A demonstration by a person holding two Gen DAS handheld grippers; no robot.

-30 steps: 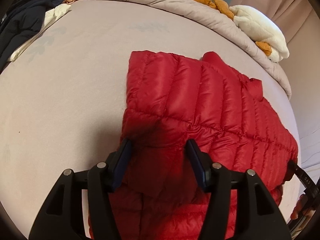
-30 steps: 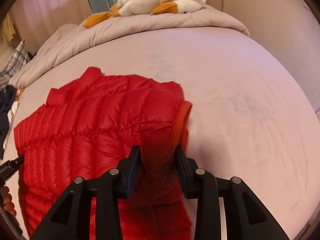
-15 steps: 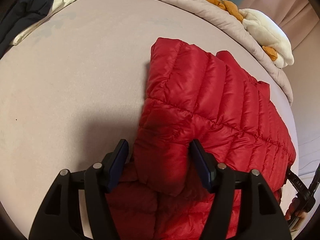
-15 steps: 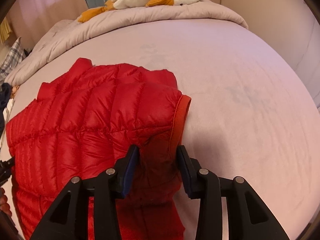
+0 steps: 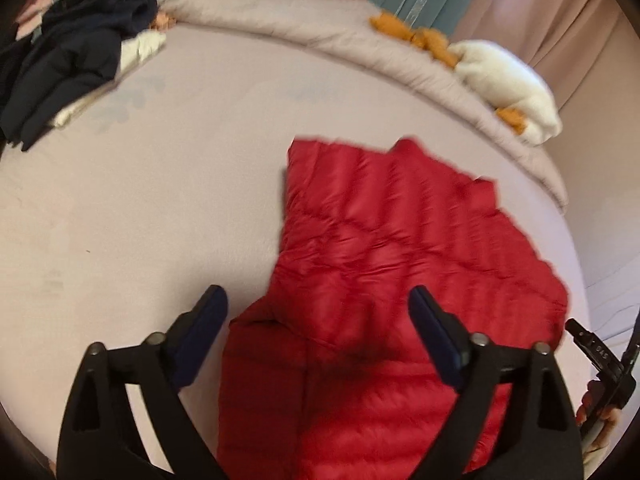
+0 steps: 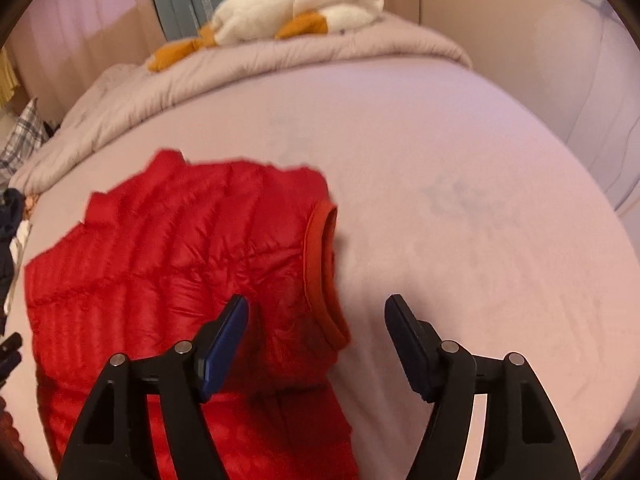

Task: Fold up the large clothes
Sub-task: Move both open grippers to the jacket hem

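**Red vest folded on a pale bed**

On the bed's [image 5: 168,216] far left, in the left wrist view, a heap of dark clothes [image 5: 68,64] lies over something white, with plaid fabric behind it. A bunched grey duvet [image 5: 280,20] runs along the far edge of the pale pinkish sheet, which is smooth apart from faint marks. On the duvet rests a white and orange plush toy [image 5: 508,80]; behind it stand a teal panel and pinkish curtains.

The red quilted vest [image 5: 400,248] lies folded on the sheet, right of centre in that view. The left hand-held gripper [image 5: 318,300] hangs over its near edge, jaws opening wide, pads clear of the cloth. In the right wrist view, the right hand-held gripper [image 6: 316,308] is also opening, its pads apart over the vest's [image 6: 160,260] orange-trimmed armhole, pinching nothing. Bare sheet fills that view's right, up to a pale wall.
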